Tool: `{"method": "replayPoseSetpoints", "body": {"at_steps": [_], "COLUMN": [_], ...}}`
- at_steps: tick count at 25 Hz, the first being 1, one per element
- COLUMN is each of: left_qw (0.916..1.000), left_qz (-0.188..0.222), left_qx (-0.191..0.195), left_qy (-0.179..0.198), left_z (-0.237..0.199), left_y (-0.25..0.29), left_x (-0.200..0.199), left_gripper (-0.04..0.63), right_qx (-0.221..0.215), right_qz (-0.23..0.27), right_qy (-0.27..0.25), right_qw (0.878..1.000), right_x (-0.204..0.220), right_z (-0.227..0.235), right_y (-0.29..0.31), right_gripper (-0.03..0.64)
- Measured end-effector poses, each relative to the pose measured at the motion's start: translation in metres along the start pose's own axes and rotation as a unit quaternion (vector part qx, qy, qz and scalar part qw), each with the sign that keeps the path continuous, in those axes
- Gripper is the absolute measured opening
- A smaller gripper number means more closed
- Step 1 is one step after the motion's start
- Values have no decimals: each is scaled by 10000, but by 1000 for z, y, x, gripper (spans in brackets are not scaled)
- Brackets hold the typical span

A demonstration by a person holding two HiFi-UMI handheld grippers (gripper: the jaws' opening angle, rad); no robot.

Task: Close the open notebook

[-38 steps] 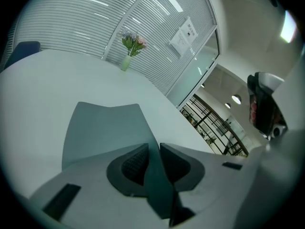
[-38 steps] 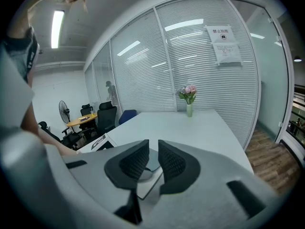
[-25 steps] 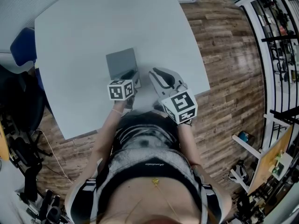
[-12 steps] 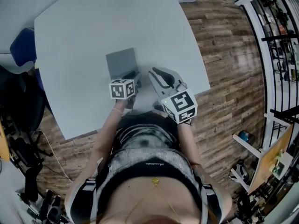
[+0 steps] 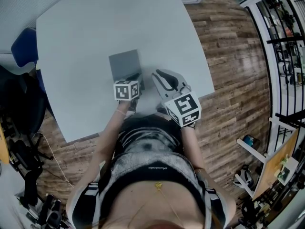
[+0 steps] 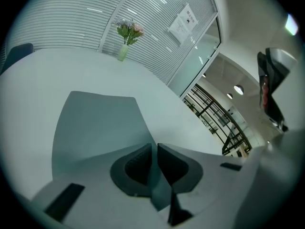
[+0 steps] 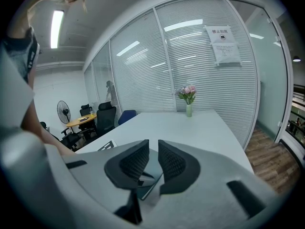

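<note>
Item: notebook [image 5: 124, 63], grey cover, one. It lies flat on the white desk [image 5: 95, 23] just ahead of the person, near the desk's front edge, showing as a single grey rectangle with no page visible. Its near edge sits under the left tool [image 6: 154, 149]. The left tool is angled down at that edge with its jaws closing to a thin slit, and a grey strip of the cover appears to be pinched between the pads. The right tool [image 7: 153, 144] is held beside the notebook's right side, above the desk. Its jaws stand slightly parted with nothing between them, and the desk surface shows through the gap. Hazards, as judged: the hold is on a thin edge only, so the cover may slip out of the pads if swung quickly. The desk looks smooth and nothing pins the notebook, so a pull could drag the whole book instead of turning the cover. A pinch near one corner may crease or twist the cover. The right tool stands close enough to be struck by a swinging cover. Count: notebook, one; desk, one; tools, two, each with one marker cube [image 5: 126, 90]; vase of flowers [image 6: 124, 44], one, at the desk's far side; blue chair [image 5: 23, 46], one, at the desk's left.
</note>
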State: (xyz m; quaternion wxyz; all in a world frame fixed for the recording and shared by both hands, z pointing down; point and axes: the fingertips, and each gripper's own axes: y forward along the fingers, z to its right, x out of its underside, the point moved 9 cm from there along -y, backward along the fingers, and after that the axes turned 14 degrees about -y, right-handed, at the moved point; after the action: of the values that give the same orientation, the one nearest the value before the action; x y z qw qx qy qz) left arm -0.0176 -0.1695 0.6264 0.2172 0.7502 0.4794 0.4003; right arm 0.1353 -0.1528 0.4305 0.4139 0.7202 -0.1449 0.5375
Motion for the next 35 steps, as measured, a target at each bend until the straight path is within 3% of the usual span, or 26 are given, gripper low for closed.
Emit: {"method": "replayPoseSetpoints", "body": {"at_steps": [10,26,35], "left_qw": [9997,9951,9876], "left_qz": [75,810,1306], "left_qx": [136,434,712], "left_qy": [178,354,509], "left_z": [7,22,35], "left_y": [-19,-75,-110], "left_x": [-3,-10,-18], "left_gripper": [29,28,26], "right_qx": [-28,-262,-479], "right_qz": [3,8,-44], "right_qy": [-50,-199,-302], "right_qw": [10000,9995,9984], "right_x": [0,-1,-3], "right_z": [-4,-15,-26], "right_y": [-1,8,16], "right_gripper": [61,61,52]}}
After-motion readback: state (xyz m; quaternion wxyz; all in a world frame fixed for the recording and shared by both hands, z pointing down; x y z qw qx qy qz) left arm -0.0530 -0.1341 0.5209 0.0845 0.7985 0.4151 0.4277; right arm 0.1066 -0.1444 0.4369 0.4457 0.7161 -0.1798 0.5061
